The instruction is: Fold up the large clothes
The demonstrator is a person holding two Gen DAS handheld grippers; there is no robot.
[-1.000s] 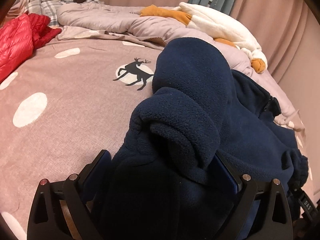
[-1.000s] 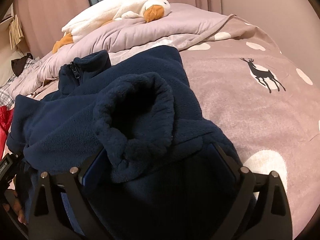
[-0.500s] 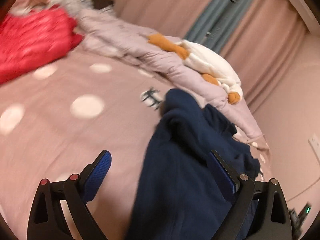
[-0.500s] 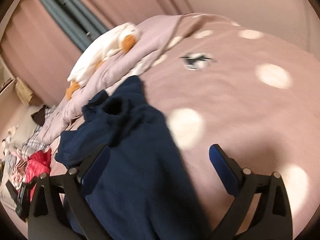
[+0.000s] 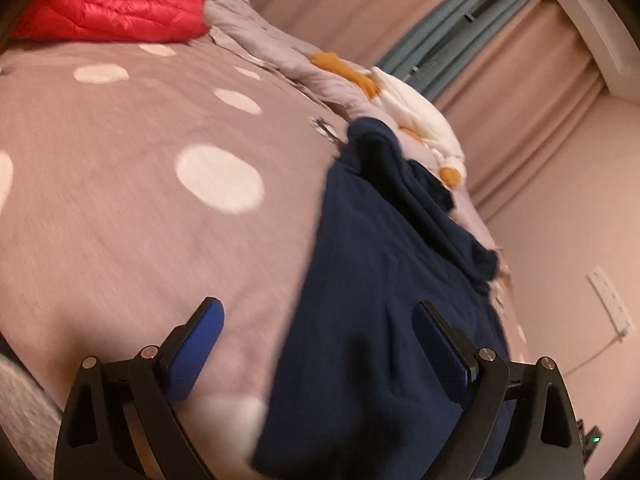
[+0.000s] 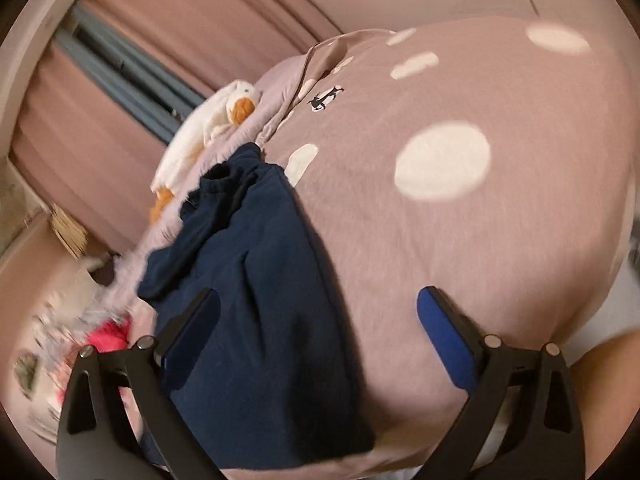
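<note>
Since the frames a second earlier, both grippers had let go of the navy fleece jacket point(image 5: 380, 300) and pulled back from it; where each had been buried in bunched fleece with the cuff rolled up close to the lens, the garment now lay stretched out on the bed point(image 5: 120, 208).

The left gripper point(image 5: 318, 328) stood with its jaws spread wide and nothing between them, one blue pad over the spotted bedcover and the other over the fleece. The right gripper point(image 6: 318, 320) was likewise wide and empty, its left pad above the jacket and its right pad above bare cover.

The jacket point(image 6: 256, 320) ran as a long dark strip from the near edge of the bed up toward the rumpled duvet point(image 5: 280, 48) at the far side, with a sleeve cuff point(image 6: 218, 182) and loose folds piled at its far end. A white plush goose point(image 5: 416, 112) with an orange bill lay on the duvet just beyond the jacket. A red puffer jacket point(image 5: 116, 0) sat at the far left corner of the bed, well apart from the fleece. Both views were blurred.
</note>
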